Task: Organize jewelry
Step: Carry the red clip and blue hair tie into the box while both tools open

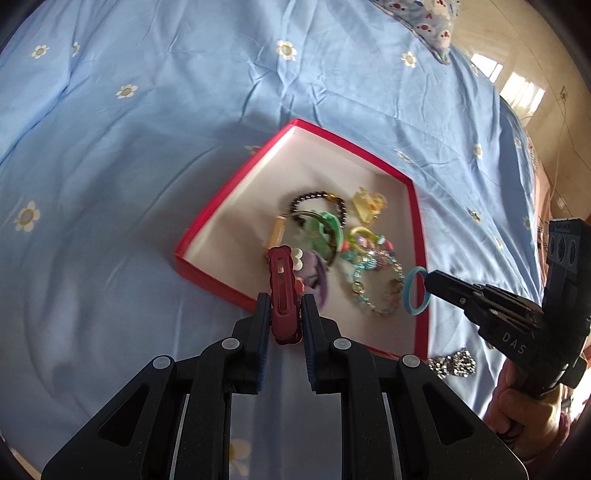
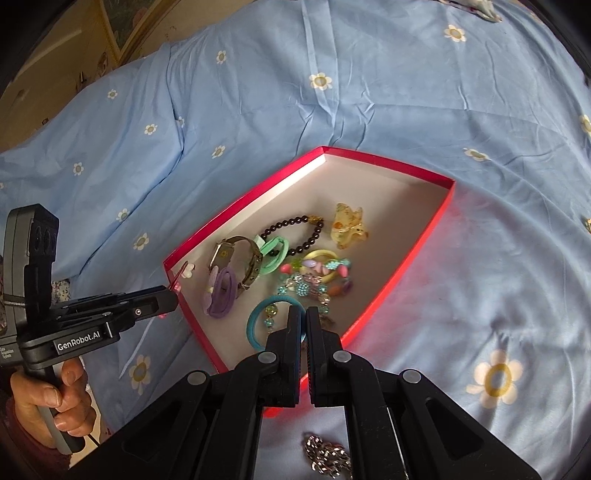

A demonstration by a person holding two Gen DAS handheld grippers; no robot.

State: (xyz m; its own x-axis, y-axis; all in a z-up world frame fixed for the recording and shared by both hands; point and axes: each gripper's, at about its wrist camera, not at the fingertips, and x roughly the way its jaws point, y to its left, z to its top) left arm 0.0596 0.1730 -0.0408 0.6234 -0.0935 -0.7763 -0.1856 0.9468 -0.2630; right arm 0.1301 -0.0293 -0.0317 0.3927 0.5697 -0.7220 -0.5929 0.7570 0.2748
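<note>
A red shallow box [image 1: 236,184] [image 2: 424,254] with a white inside lies on the blue bedsheet and holds several pieces: a dark bead bracelet [image 2: 295,229], a watch [image 2: 236,258], a purple hair tie [image 2: 221,295], a yellow clip [image 2: 347,225]. My left gripper [image 1: 283,314] is shut on a dark red hair clip [image 1: 282,291] above the box's near edge. My right gripper [image 2: 303,321] is shut on a blue hair tie [image 2: 258,325] [image 1: 415,291] over the box's near corner.
A silver chain [image 2: 327,456] [image 1: 452,363] lies on the sheet just outside the box, near the right gripper. The flowered blue sheet [image 1: 147,147] spreads around the box. A patterned pillow [image 1: 432,26] lies at the far end.
</note>
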